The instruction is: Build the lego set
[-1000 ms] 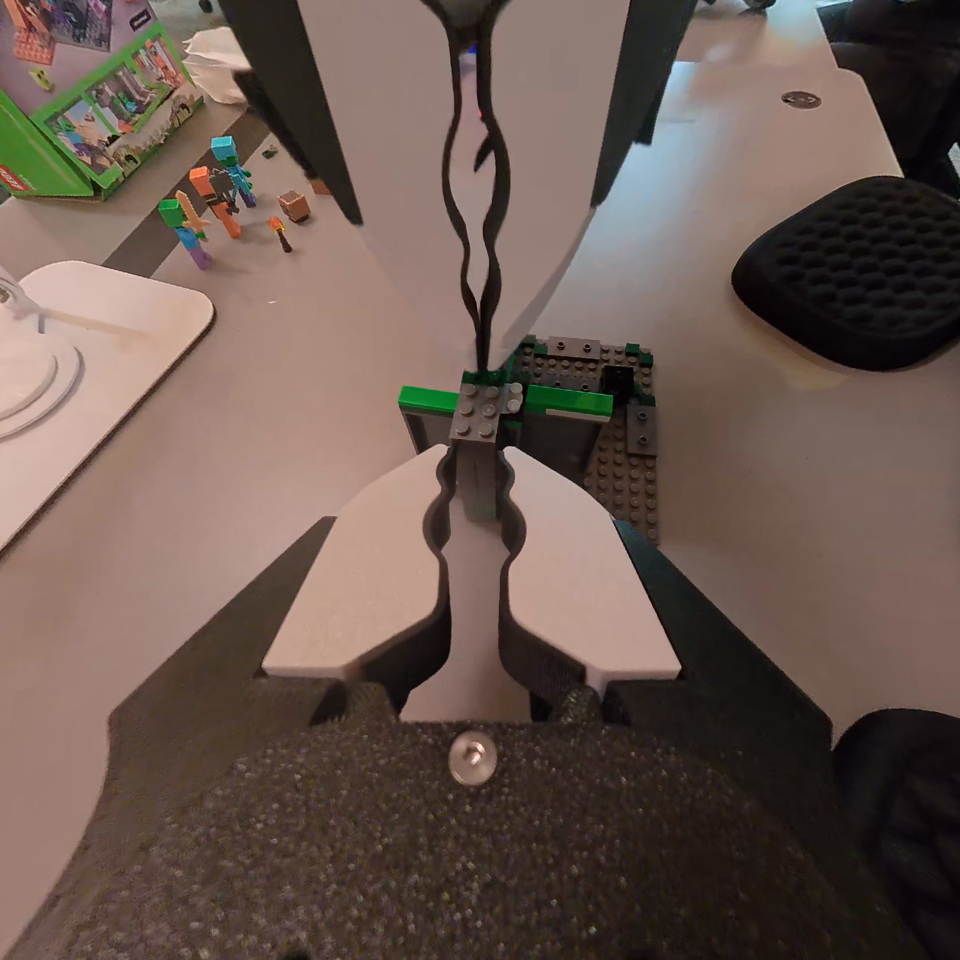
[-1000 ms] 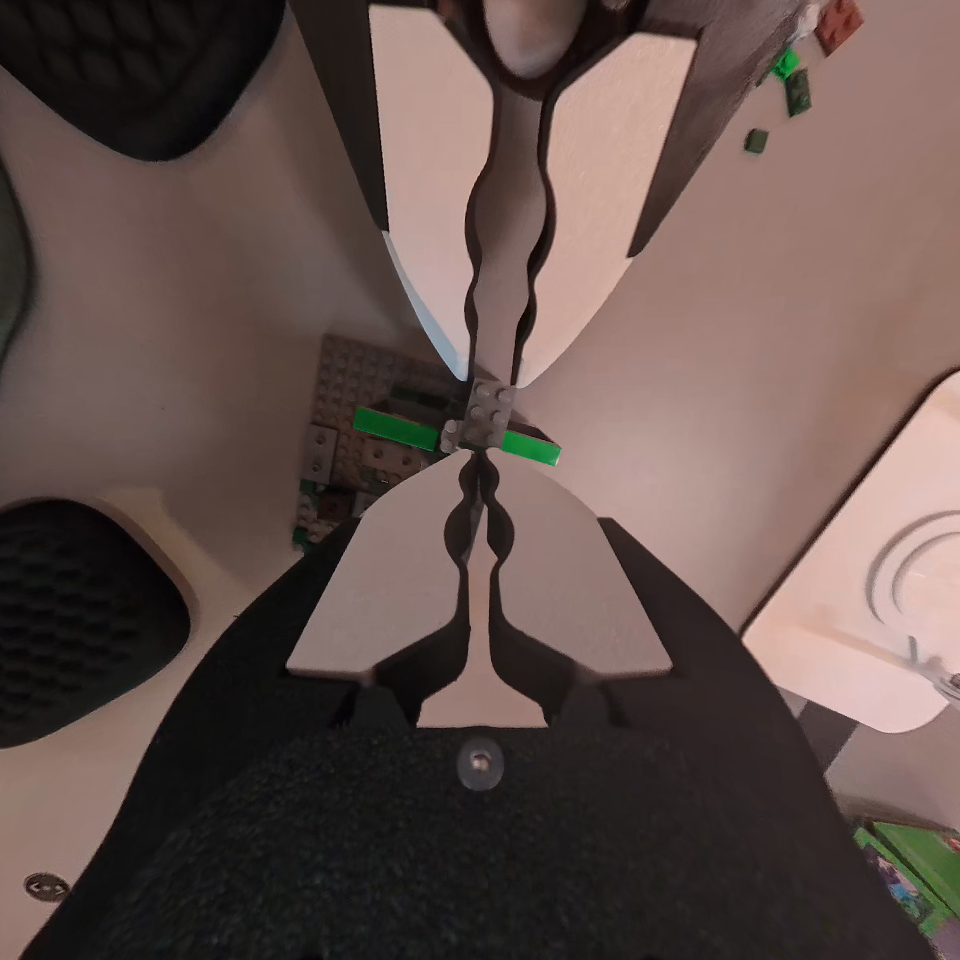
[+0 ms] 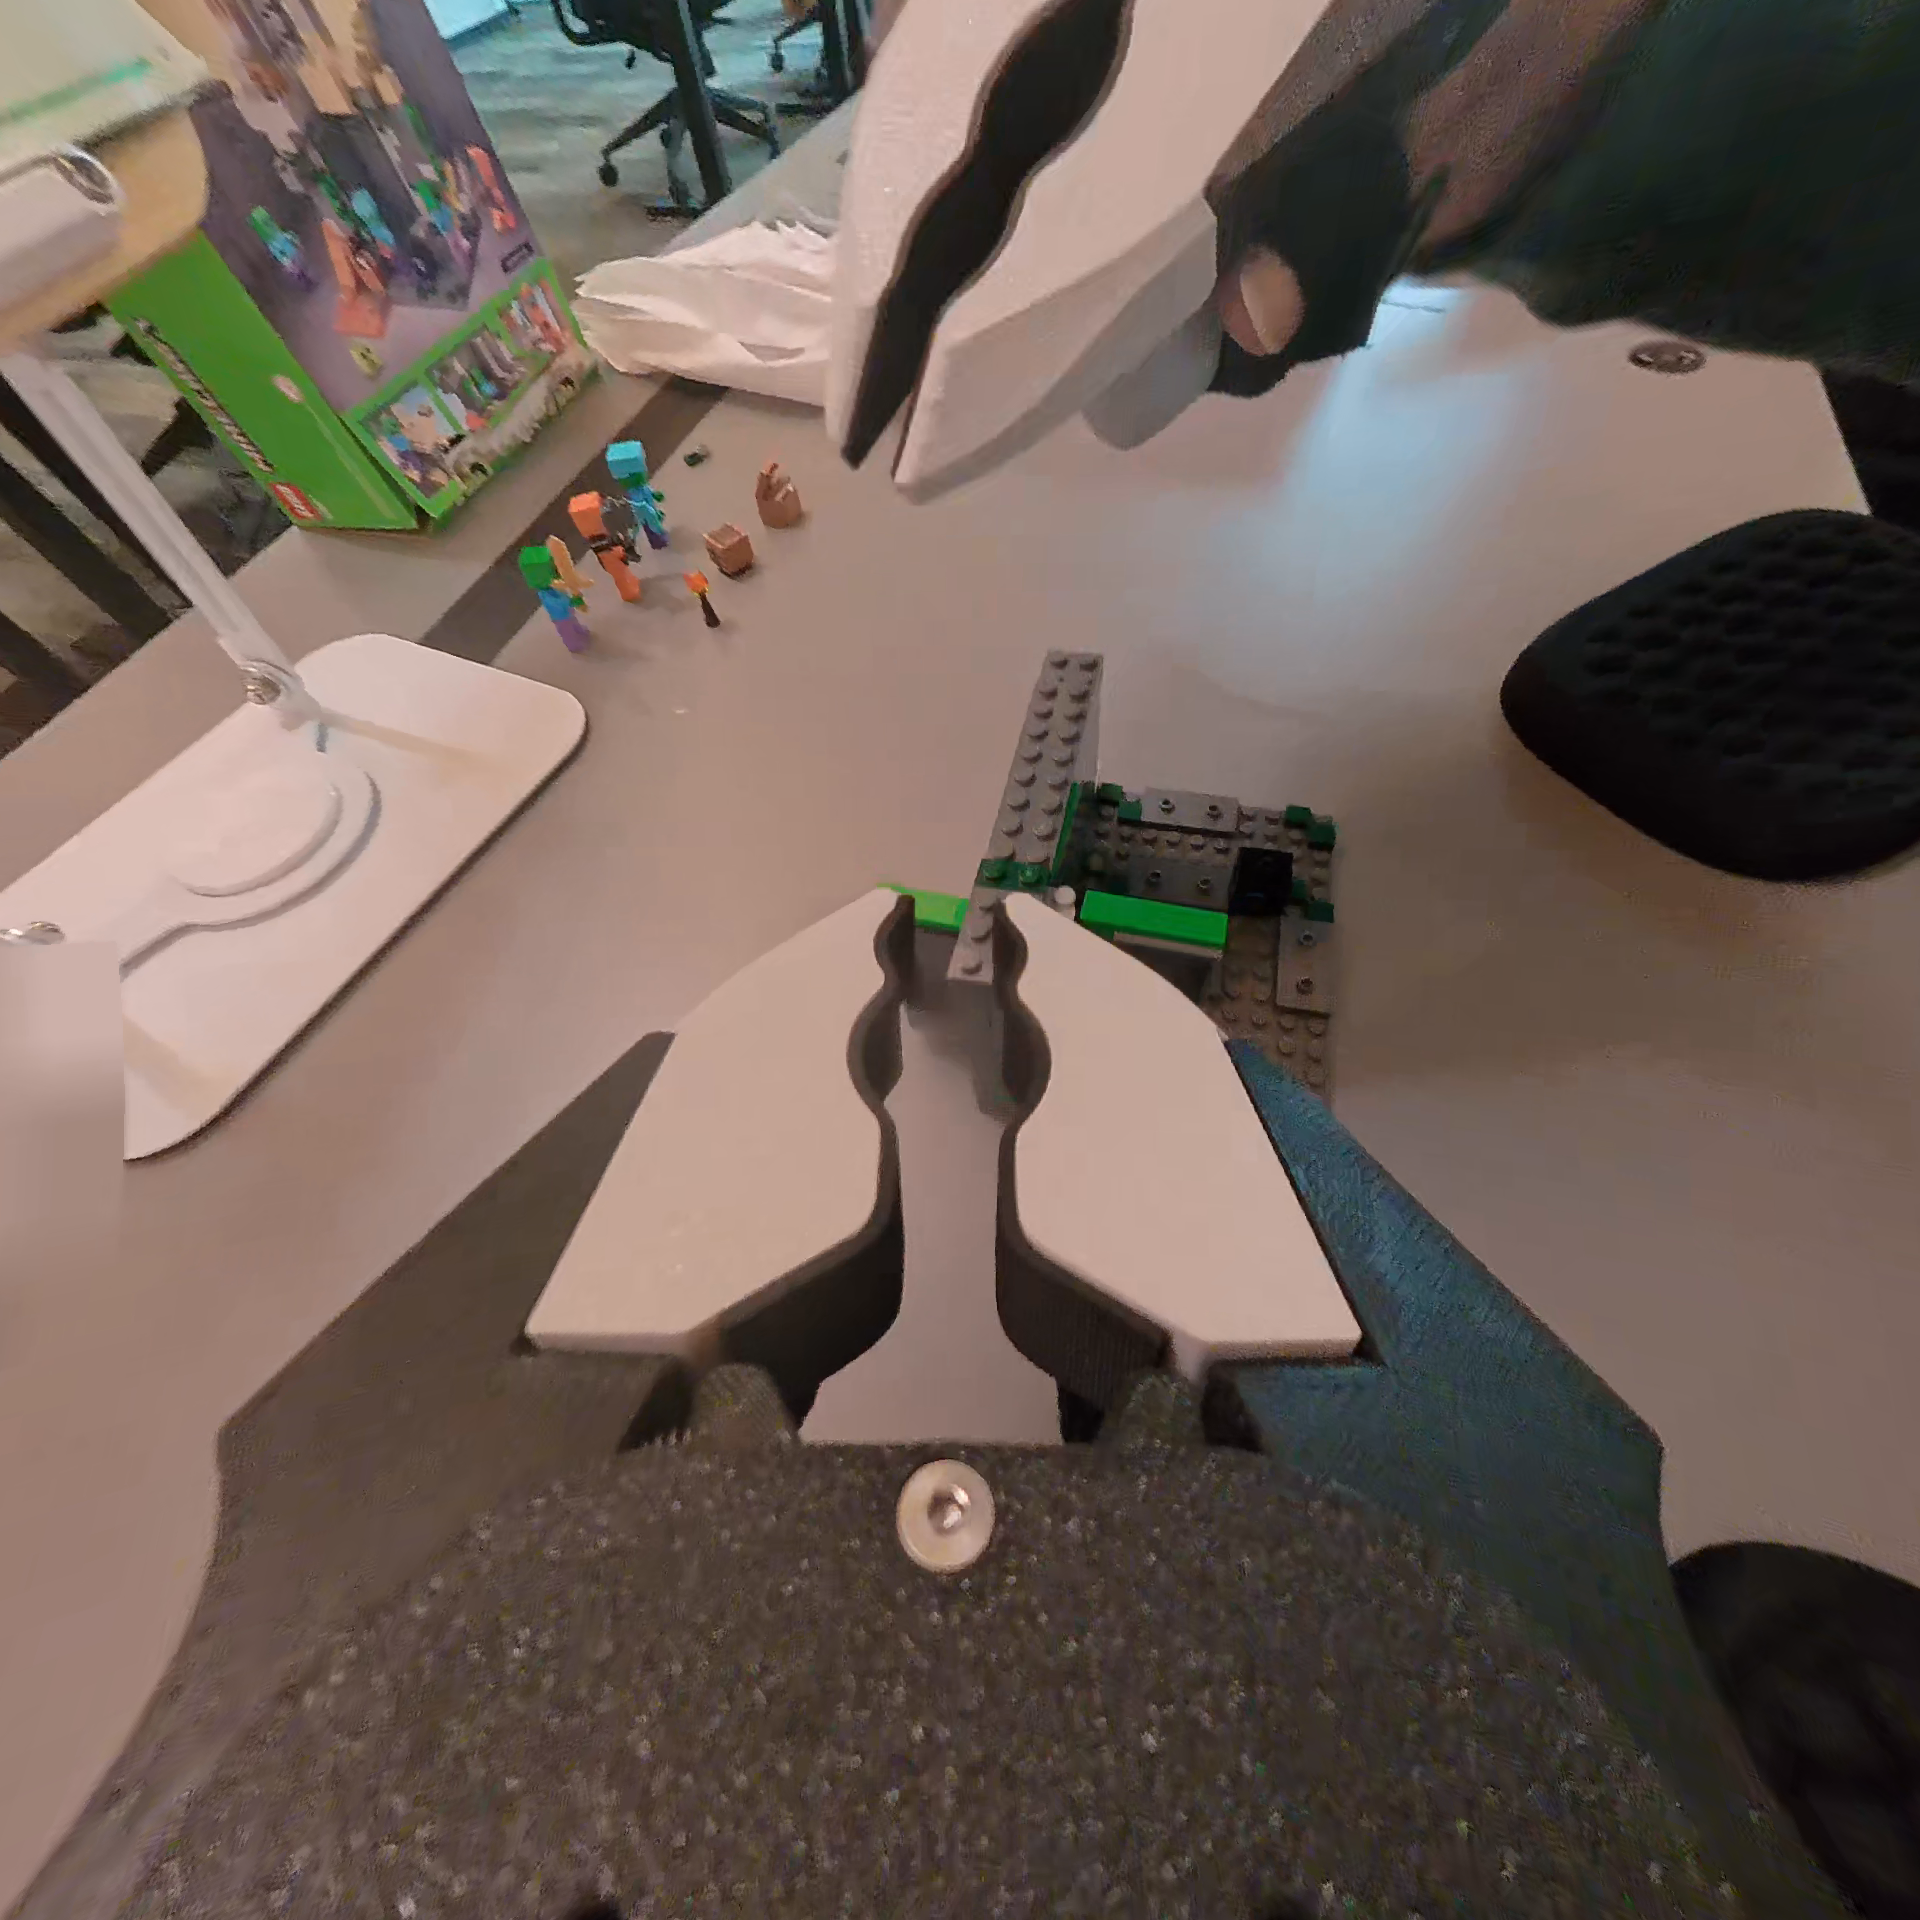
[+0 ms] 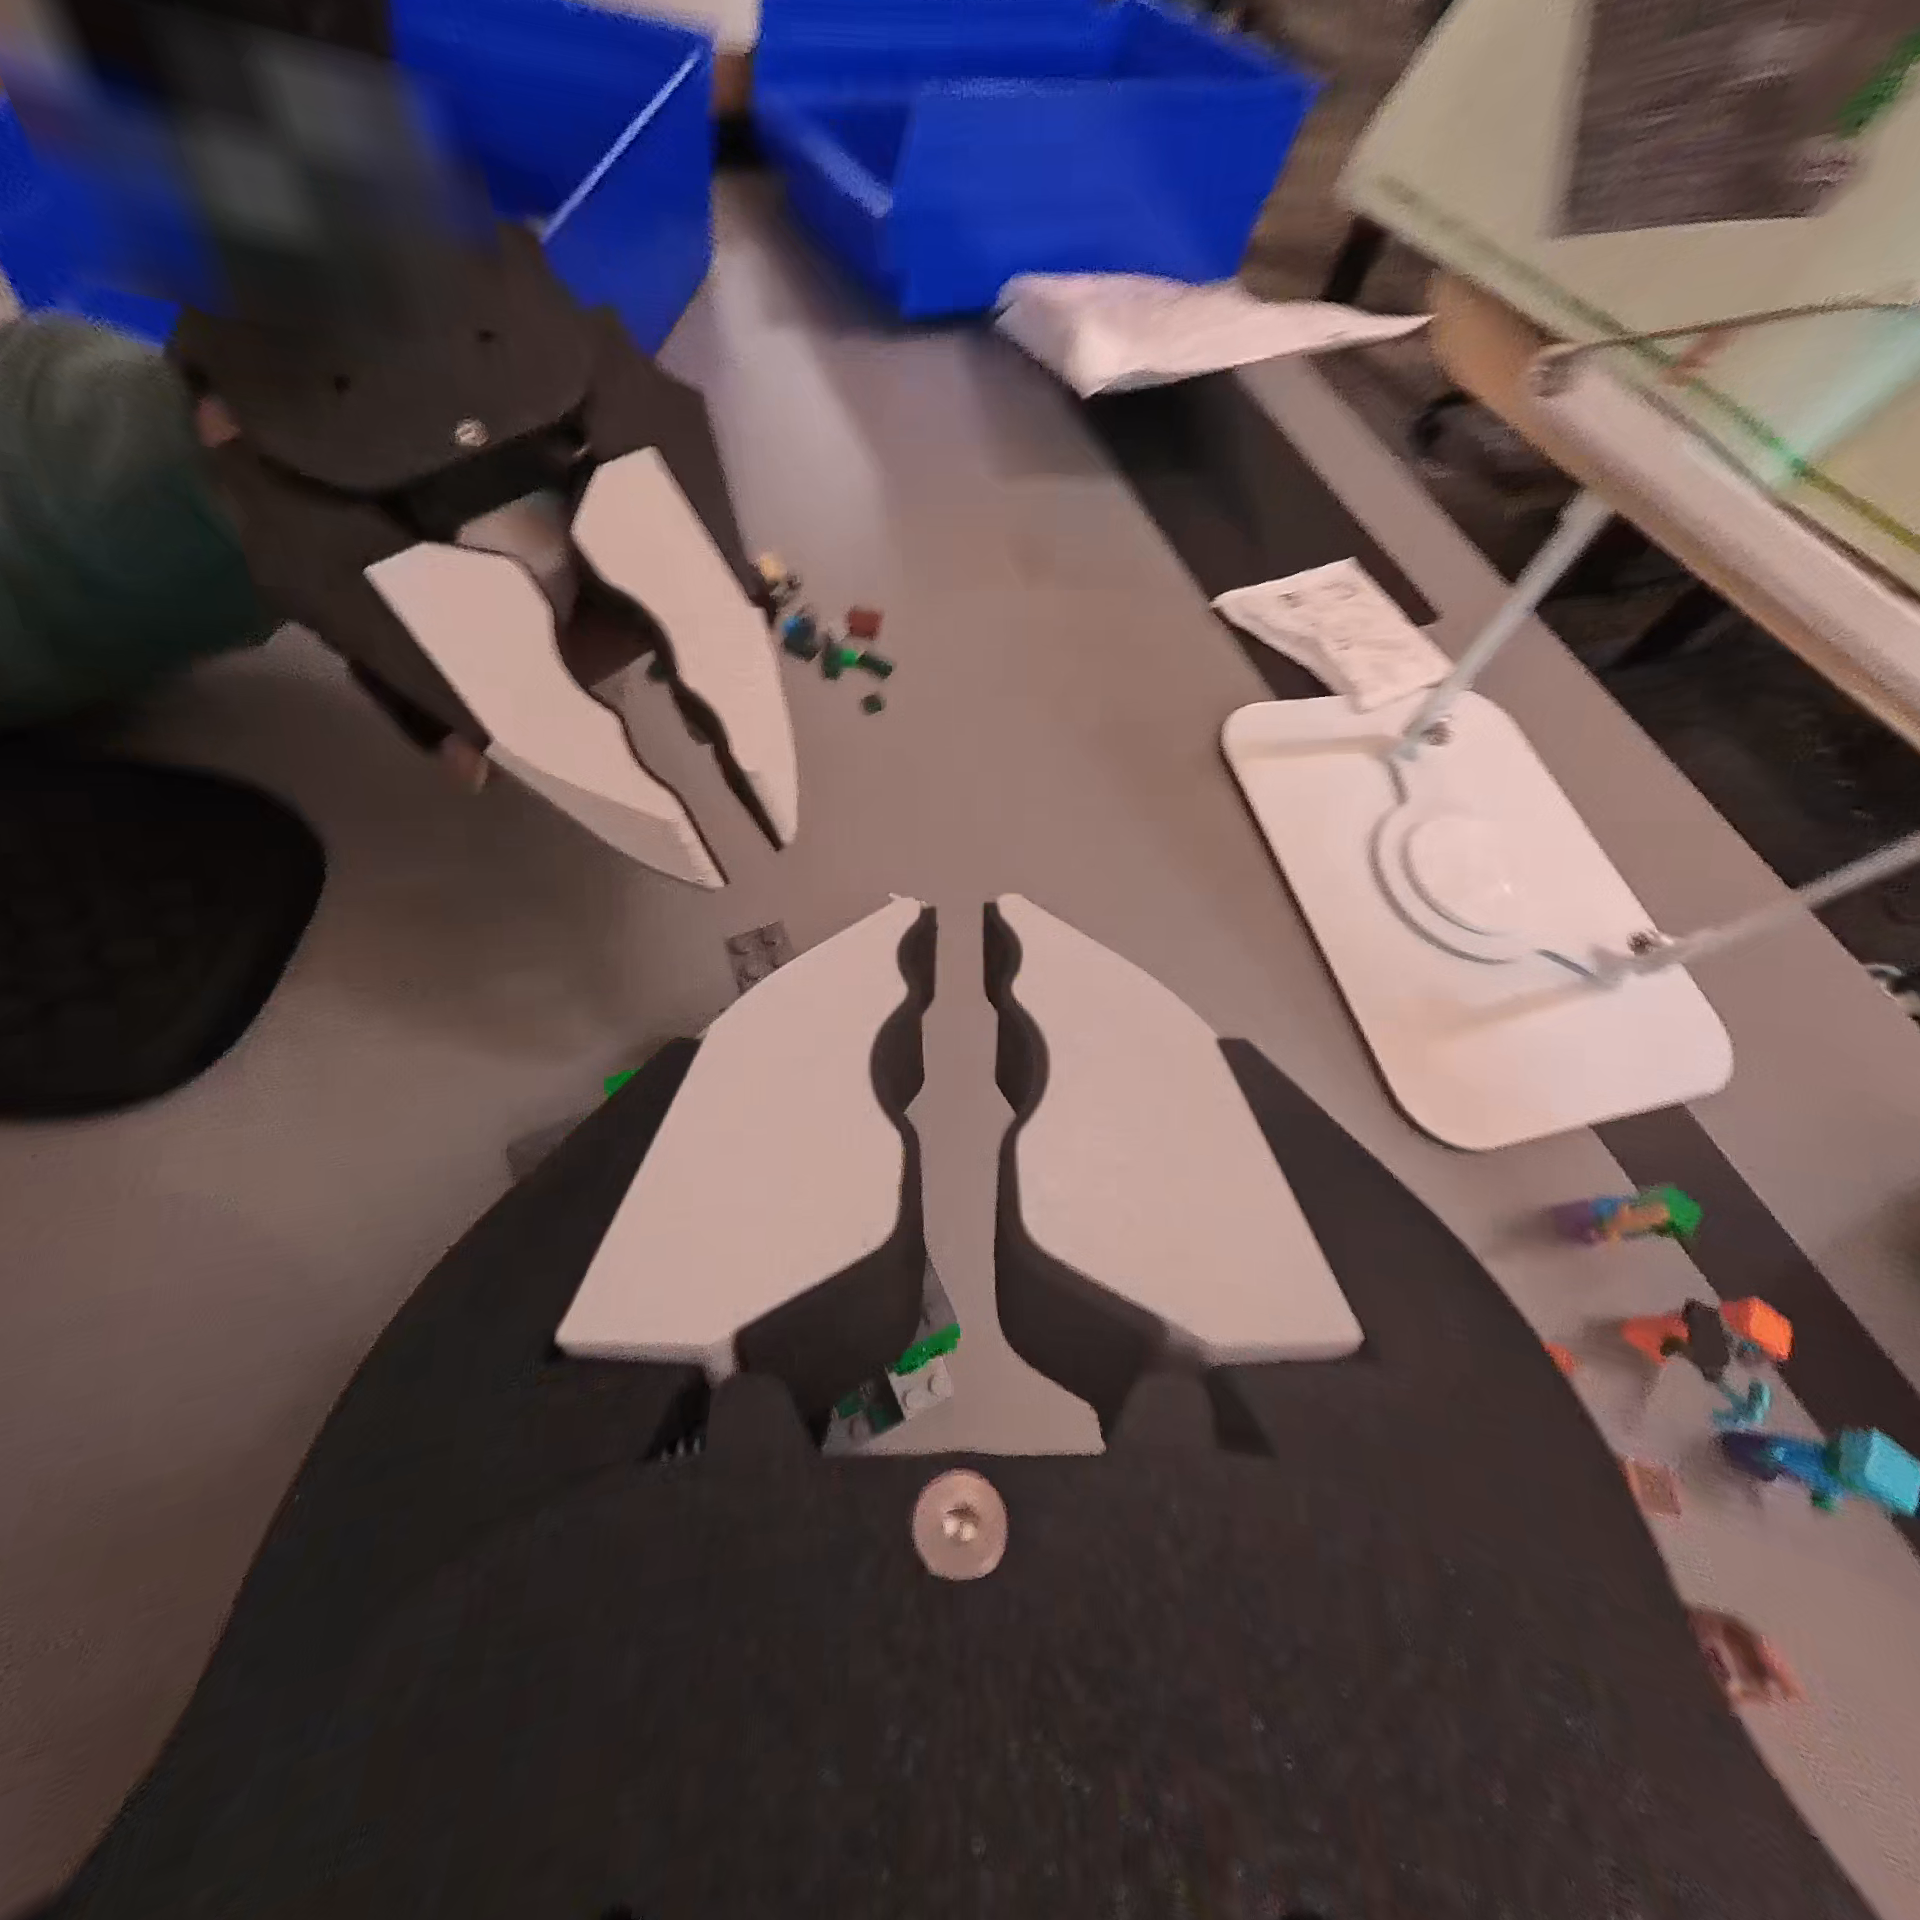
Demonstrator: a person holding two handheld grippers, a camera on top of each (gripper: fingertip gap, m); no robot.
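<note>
The dark grey lego build (image 3: 1195, 894) with green pieces sits on the table. A long grey studded plate (image 3: 1039, 769) runs along its left side, its near end showing just past my left fingertips. My left gripper (image 3: 951, 920) hovers in front of the build, jaws slightly apart, with nothing gripped; it also shows in the right wrist view (image 4: 750, 857). My right gripper (image 4: 956, 914) is slightly open and empty, raised above the table; it shows high in the left wrist view (image 3: 878, 468), held by a gloved hand (image 3: 1309, 239). Part of the build (image 4: 904, 1371) shows under it.
Minifigures (image 3: 592, 561), small brown pieces (image 3: 748, 530) and the set's box (image 3: 343, 312) stand far left. A white lamp base (image 3: 260, 831) is left, a black pad (image 3: 1714, 707) right. Loose bricks (image 4: 842, 644), paper sheets (image 4: 1330, 634) and blue bins (image 4: 1039, 135) lie beyond. The tips of one gripper are about 7 cm away from the tips of the other. The long grey studded plate (image 3: 1039, 769) is about 7 cm from my left fingertips.
Both grippers have pulled back and up from the build. The right one, shut before, now has a small gap. The left no longer clamps the grey piece.
</note>
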